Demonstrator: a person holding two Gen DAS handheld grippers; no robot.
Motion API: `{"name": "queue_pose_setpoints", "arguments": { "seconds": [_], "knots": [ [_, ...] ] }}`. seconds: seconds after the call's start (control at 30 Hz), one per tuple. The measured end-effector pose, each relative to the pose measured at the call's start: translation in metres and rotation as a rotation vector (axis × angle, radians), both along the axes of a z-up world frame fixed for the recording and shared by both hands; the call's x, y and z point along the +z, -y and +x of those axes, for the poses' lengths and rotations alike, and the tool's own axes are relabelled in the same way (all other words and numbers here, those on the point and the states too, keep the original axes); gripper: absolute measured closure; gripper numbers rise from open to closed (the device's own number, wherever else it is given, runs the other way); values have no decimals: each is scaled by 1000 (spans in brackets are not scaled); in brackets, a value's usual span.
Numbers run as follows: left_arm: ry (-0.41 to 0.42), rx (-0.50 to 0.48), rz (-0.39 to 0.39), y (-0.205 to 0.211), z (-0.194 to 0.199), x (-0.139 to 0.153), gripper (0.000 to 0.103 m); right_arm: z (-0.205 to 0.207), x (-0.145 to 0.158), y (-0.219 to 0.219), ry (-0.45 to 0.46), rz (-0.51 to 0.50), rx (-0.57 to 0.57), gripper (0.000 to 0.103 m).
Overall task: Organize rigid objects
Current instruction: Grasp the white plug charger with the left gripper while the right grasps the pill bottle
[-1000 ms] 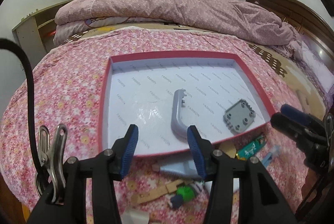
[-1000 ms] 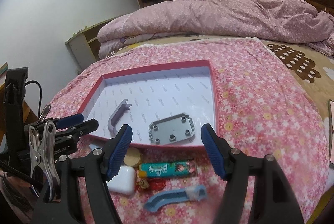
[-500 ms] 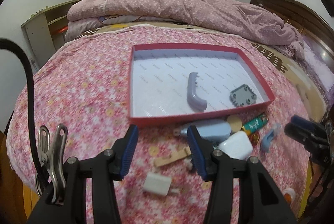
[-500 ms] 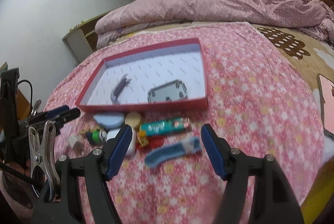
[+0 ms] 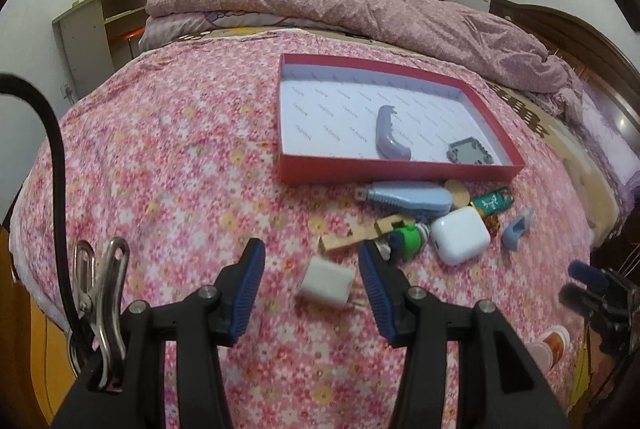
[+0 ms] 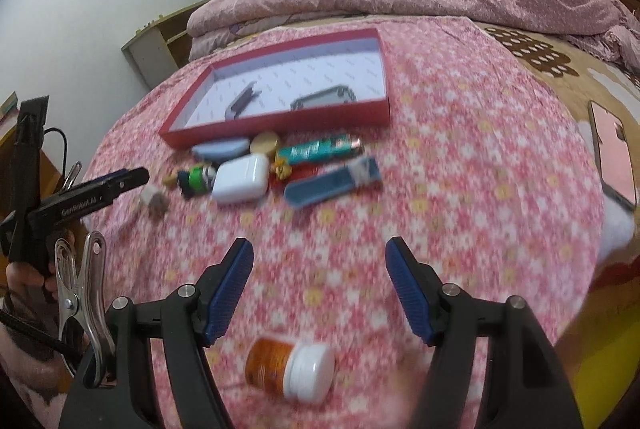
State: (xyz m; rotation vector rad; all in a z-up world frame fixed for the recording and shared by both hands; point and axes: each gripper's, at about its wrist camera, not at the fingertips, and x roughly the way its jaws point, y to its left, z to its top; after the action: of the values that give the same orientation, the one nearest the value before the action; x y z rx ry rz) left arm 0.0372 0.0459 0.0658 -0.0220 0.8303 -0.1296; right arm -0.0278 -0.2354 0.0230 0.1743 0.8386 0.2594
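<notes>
Bed (image 5: 168,157) with pink floral cover carries everything. Red box (image 5: 400,171) sits mid-bed, holding a grey curved handle (image 5: 388,139) and a grey square plate (image 5: 470,152).

Loose pile lies just in front of the box's near wall: blue case (image 5: 408,197), white earbud case (image 5: 460,235), green tube (image 6: 320,149), wooden strip (image 5: 360,233), green toy figure (image 5: 408,239).

Left wrist view: left tongs (image 5: 311,289) stand apart, gripping nothing; a white charger plug (image 5: 328,283) lies between the tips on the cover, pads clear of it. Box contents read clearly here.

Right wrist view only: an orange pill bottle with white cap (image 6: 290,367) lying on its side between the right tongs (image 6: 320,289), which are spread wide and empty; a phone (image 6: 612,157) at the bed's right edge; a dark blue comb-like piece (image 6: 332,183) beside the pile. This view is motion-blurred.
</notes>
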Motion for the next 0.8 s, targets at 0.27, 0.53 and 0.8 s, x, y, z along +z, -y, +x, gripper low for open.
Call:
{"name": "queue_pose_setpoints", "arguments": {
  "seconds": [0.27,0.53,0.8],
  "knots": [
    [6,5,-15,-9,-15,-5,52,-28,-9,-12,-29,-25,42,33],
    [-2,-6,-57,-12,-23,-16,52,-35,-23,-21,-84,-73,54,33],
    [13,-27,-62,-12,-22,-23,52,-36,-34,-33,-138,-107,71,42]
  ]
}}
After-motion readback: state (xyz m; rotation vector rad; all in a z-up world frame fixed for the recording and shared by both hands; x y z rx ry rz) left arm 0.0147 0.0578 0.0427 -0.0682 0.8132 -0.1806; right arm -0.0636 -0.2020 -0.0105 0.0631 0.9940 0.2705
